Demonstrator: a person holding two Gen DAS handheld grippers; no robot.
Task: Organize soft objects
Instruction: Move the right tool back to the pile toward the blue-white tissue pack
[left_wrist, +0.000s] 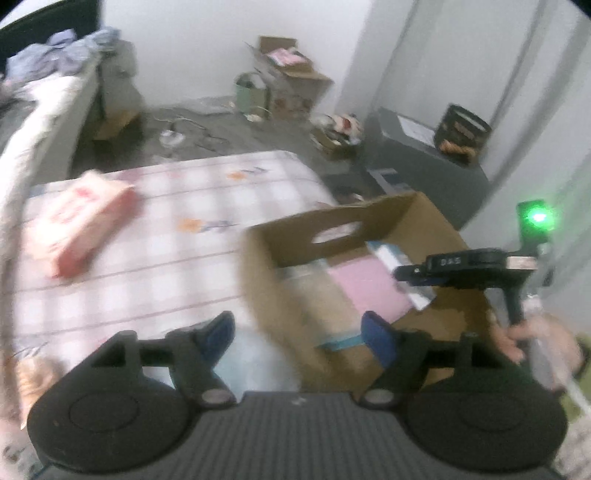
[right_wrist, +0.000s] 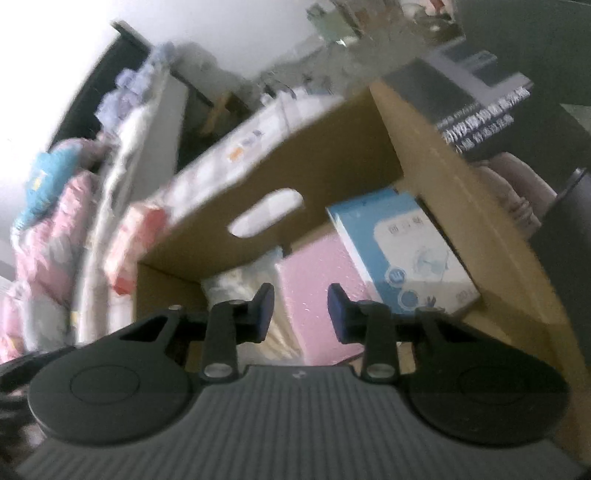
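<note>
2 empty tools (left_wrist: 299, 332) (right_wrist: 301, 314) over cardboard box (right_wrist: 332, 140)

left gripper (left_wrist: 297, 334): jaws wide, empty; cardboard box (left_wrist: 266, 280): beside checked bedspread (left_wrist: 166, 236); pink pack (left_wrist: 79, 227): on bedspread

Far wall: open cardboard carton (left_wrist: 291, 79) with a green bucket (left_wrist: 251, 94) just beside it.
Right side: grey cabinet (left_wrist: 424, 162) bearing a dark basket (left_wrist: 461, 129).
Floor: white cables (left_wrist: 184, 127).

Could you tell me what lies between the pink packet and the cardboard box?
In the left wrist view, only bare checked cloth lies between the pink packet and the cardboard box.
</note>
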